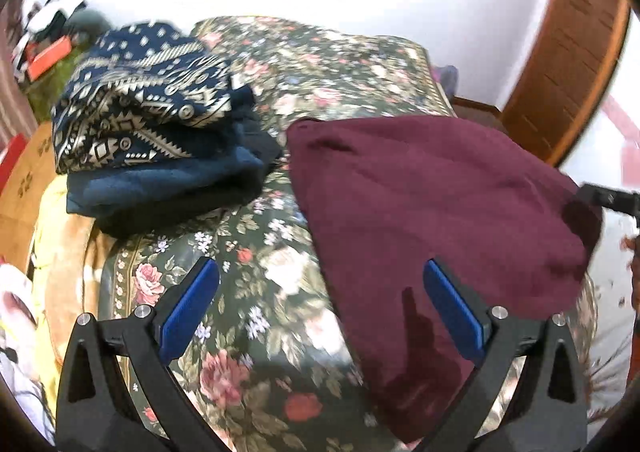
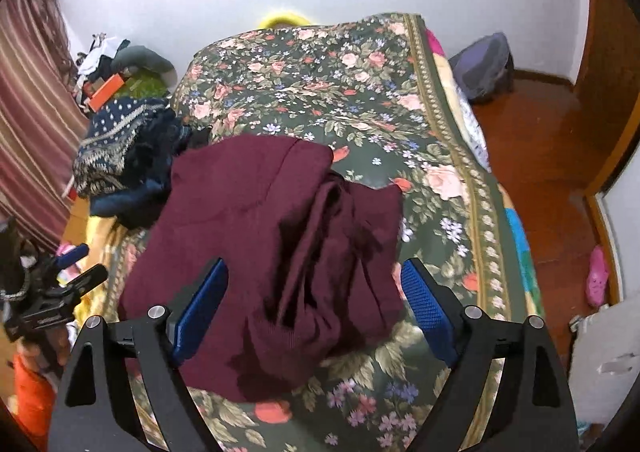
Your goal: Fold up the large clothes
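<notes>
A maroon garment (image 1: pixel 432 204) lies folded over on the floral bedspread (image 1: pixel 256 292); in the right wrist view the garment (image 2: pixel 280 236) is a bunched heap with loose folds on its right side. My left gripper (image 1: pixel 320 272) is open and empty, above the bed at the garment's left edge. My right gripper (image 2: pixel 314 272) is open and empty, hovering over the garment's near part. The left gripper also shows in the right wrist view (image 2: pixel 76 268) at the far left, and the right gripper's tip (image 1: pixel 608 198) shows at the right edge of the left wrist view.
A stack of folded navy patterned clothes (image 1: pixel 152 116) sits at the bed's left side, also in the right wrist view (image 2: pixel 124 148). A cluttered corner with an orange box (image 2: pixel 106 90) and a striped curtain (image 2: pixel 28 124) stand left. Wooden floor (image 2: pixel 540 156) and a bag (image 2: pixel 484 64) lie right.
</notes>
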`<action>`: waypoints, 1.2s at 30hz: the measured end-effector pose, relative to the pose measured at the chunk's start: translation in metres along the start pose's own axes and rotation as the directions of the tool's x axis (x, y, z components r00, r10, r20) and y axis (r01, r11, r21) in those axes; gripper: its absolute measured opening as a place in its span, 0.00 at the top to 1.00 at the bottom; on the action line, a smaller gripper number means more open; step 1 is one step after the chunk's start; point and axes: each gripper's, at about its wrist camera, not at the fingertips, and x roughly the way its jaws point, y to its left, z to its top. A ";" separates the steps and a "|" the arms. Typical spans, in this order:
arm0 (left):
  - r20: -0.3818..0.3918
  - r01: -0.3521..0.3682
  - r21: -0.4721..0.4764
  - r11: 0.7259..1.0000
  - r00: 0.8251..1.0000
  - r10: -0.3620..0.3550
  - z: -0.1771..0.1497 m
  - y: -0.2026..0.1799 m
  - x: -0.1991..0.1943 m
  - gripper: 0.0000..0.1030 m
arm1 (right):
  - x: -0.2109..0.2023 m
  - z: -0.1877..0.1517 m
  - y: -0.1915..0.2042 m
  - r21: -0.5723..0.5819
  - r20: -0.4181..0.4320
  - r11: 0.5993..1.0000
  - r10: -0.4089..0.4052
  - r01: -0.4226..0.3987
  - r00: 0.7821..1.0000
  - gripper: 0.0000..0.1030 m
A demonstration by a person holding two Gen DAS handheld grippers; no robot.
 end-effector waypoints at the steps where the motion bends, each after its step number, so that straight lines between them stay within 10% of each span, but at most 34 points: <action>1: -0.016 0.009 -0.026 1.000 1.000 -0.009 0.002 0.004 0.006 0.00 | 0.005 0.002 -0.002 0.013 -0.013 1.000 0.016 -0.016 1.000 0.17; 5: -0.119 0.128 -0.163 0.978 0.982 -0.148 0.006 0.020 0.045 0.01 | 0.030 0.009 -0.016 0.070 -0.096 0.997 0.052 -0.046 0.994 0.17; 14: -0.200 0.339 -0.434 0.835 0.867 -0.456 -0.001 0.033 0.108 0.02 | 0.066 0.009 -0.051 0.149 -0.201 0.972 0.210 -0.182 0.957 0.00; 21: -0.206 0.418 -0.453 0.787 0.810 -0.549 0.007 0.014 0.125 0.02 | 0.089 0.016 -0.056 0.236 -0.254 0.929 0.342 -0.285 0.905 0.00; 27: -0.208 0.408 -0.451 0.793 0.816 -0.539 0.007 0.008 0.120 0.12 | 0.086 0.019 -0.054 0.236 -0.251 0.931 0.337 -0.280 0.907 0.04; 36: -0.174 0.424 -0.387 0.819 0.839 -0.516 0.015 0.011 0.073 0.52 | 0.052 0.020 -0.026 0.150 -0.241 0.964 0.253 -0.221 0.937 0.50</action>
